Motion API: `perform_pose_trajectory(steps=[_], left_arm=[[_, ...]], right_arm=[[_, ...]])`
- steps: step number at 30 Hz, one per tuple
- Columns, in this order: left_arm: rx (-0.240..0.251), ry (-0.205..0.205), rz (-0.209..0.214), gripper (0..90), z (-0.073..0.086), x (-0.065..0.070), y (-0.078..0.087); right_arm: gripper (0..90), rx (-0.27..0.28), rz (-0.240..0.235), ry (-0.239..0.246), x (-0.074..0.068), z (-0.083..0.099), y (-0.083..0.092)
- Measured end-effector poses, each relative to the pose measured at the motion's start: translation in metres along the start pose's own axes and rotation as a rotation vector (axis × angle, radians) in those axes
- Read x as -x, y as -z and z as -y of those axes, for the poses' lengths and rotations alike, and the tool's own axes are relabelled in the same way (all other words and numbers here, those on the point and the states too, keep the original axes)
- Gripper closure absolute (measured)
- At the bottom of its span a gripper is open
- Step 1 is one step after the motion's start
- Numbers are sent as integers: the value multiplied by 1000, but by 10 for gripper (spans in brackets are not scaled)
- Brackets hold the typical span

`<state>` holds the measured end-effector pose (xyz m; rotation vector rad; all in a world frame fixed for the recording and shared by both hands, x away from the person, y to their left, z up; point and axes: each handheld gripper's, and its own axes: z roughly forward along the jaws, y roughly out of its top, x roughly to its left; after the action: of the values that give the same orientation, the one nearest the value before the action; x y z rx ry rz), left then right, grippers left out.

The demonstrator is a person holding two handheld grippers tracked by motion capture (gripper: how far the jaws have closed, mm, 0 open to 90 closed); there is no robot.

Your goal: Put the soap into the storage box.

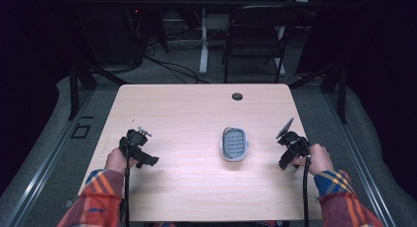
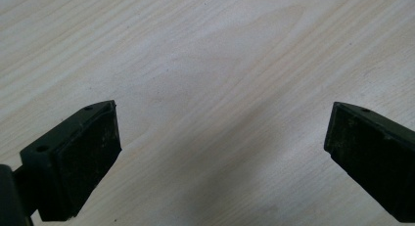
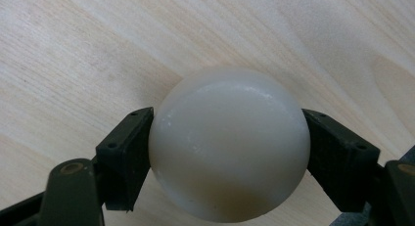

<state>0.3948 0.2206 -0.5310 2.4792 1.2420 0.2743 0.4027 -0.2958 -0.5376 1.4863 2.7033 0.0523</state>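
A smooth white ball is clamped between the two black pads of my right gripper, just above the pale wood table. In the high view the right gripper is held by a hand near the table's right edge. My left gripper stands open over bare wood with nothing between its jaws; in the high view the left gripper is near the table's left side.
A small grey oval dish with a ribbed insert lies on the table between the two grippers. A round cable hole sits near the far edge. A dark folding chair stands beyond the table.
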Motion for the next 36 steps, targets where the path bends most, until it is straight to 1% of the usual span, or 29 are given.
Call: perform_pose_trajectory(steps=[1,2,3,4,6,8,9,10,11,13,14,15,16,23,24,26,27,28,31,32,33,34,35,36], left_arm=[[0,1,-1,1,0,0,0],[-1,2,-1,1,0,0,0],[-1,2,-1,1,0,0,0],[-3,0,-2,1,0,0,0],[-2,-1,-2,1,0,0,0],[-4,-2,-3,1,0,0,0],[-3,-1,-2,1,0,0,0],[0,1,-3,1,1,0,0],[0,4,-3,1,1,0,0],[0,4,-2,1,1,0,0],[0,4,-1,1,1,0,0],[1,4,-2,1,1,0,0],[-3,-1,-2,1,1,-1,0],[-7,-2,-4,1,1,-1,0],[-8,-2,-4,1,1,0,0],[-8,-2,-4,1,1,0,0],[-8,-2,-4,1,1,0,0],[-8,-2,-4,1,1,0,0],[-8,-2,-4,1,1,0,0],[-8,-2,-3,1,1,0,-1],[-8,-2,-3,1,1,0,-1],[-8,-3,-2,1,1,0,-1],[-8,-4,-2,1,1,0,-1],[-10,-3,-3,1,1,0,-1]], right_arm=[[238,-37,5,28,1,-2,3],[238,-49,11,40,2,-2,5],[238,-49,11,40,2,-2,5],[238,-9,2,10,0,0,3],[238,-39,6,39,1,-2,7],[238,-39,6,40,0,-1,7],[238,-13,-2,19,-2,0,6],[238,-24,-2,27,-2,-1,6],[238,-24,-2,27,-2,-1,6],[238,-46,7,45,-2,-2,8],[238,-20,1,25,-3,-1,7],[238,-37,4,43,-3,-2,10],[238,-47,8,51,-3,-2,11],[238,-44,11,59,-6,-4,12],[238,-34,9,48,-7,-4,12],[239,-52,12,66,-5,-7,17],[239,-52,12,66,-5,-7,17],[238,-24,9,53,-6,-7,16],[238,-26,11,52,-7,-9,18],[238,-3,2,37,-8,-9,16],[238,-23,12,60,-9,-12,19],[238,-23,12,60,-9,-12,19],[238,-24,17,72,-9,-14,19],[238,-20,7,65,-12,-16,19]])
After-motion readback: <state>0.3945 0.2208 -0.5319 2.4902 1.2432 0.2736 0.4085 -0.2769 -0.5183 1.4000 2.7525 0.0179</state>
